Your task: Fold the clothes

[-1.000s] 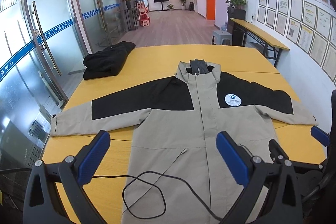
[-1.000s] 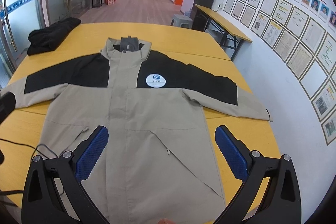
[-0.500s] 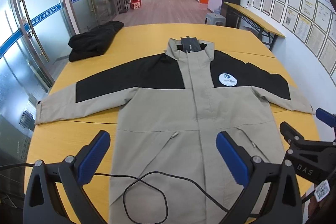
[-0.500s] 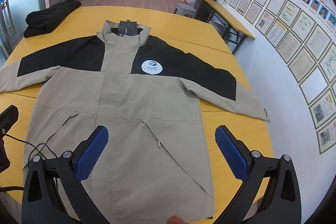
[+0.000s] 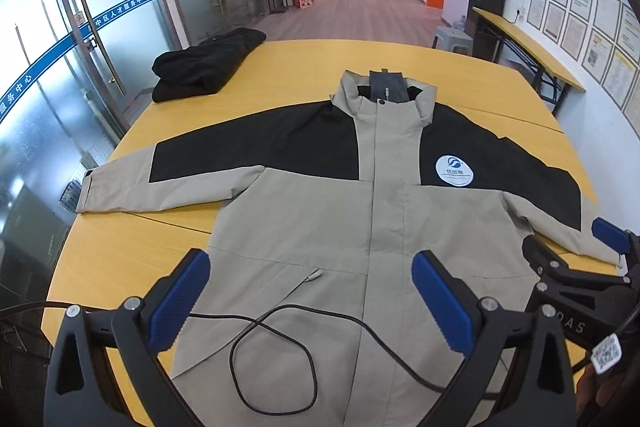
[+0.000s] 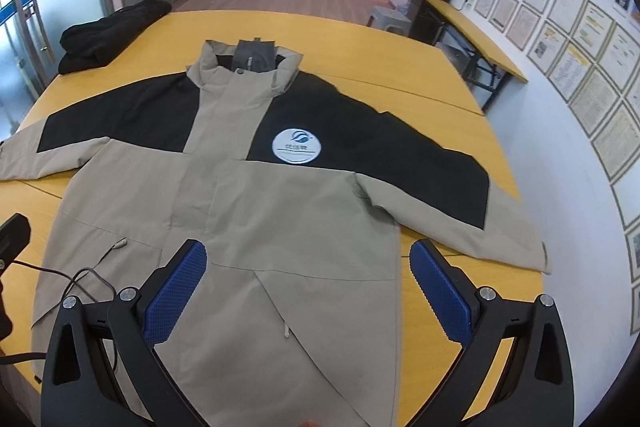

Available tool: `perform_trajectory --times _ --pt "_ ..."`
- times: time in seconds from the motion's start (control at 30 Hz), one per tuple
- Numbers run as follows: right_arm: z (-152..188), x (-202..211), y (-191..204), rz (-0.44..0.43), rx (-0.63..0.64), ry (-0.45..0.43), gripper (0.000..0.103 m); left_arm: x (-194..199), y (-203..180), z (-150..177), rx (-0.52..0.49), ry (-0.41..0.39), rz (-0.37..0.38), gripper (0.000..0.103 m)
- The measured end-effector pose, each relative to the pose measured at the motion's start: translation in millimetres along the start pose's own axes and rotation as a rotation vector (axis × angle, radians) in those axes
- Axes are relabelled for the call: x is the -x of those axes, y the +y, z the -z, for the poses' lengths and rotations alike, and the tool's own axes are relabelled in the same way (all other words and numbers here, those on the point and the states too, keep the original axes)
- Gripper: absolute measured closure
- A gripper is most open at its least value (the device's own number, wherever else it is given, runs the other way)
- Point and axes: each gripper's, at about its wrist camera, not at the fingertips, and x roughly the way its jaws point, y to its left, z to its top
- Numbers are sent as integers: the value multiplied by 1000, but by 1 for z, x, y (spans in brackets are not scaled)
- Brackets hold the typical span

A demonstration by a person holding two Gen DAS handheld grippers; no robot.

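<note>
A beige and black jacket (image 5: 320,211) lay face up and zipped on the yellow tabletop (image 5: 120,259), both sleeves spread out to the sides and the collar pointing away from the cameras. The left gripper (image 5: 310,291) hovered above the jacket's lower front with its blue-padded fingers spread wide and nothing between them; the right gripper (image 6: 307,283) hung over the hem on the other side, likewise wide apart and empty. Only the left wrist view showed the whole left sleeve down to its cuff (image 5: 86,193), and the full loop of a thin black cable (image 5: 276,359) lying across the lower jacket; it also caught the right gripper's black frame at its right edge. The right wrist view alone showed the right sleeve's cuff (image 6: 538,259) near the tabletop's edge. A folded black garment (image 6: 108,35) sat at the far left corner, well apart from the jacket, visible in both.
</note>
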Motion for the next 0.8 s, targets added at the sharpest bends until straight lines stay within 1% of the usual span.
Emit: perform_trajectory --times 0.03,0.17,0.3,0.4,0.7,0.8 --pt "0 -3 0 -14 3 1 1 -3 -1 -1 -1 2 -5 0" --pt "-2 -12 4 -20 25 14 1 -13 0 -3 6 9 -11 0" --pt "-3 -15 6 -12 8 31 1 -24 5 -10 21 11 27 0" --pt "-6 -15 9 15 -8 46 1 -29 8 -17 1 -3 51 0" --pt "-13 -9 20 61 -34 32 1 -52 3 -39 -66 -13 122 0" --pt "-7 -18 6 9 -84 31 1 -66 -5 -44 -100 -10 157 0"
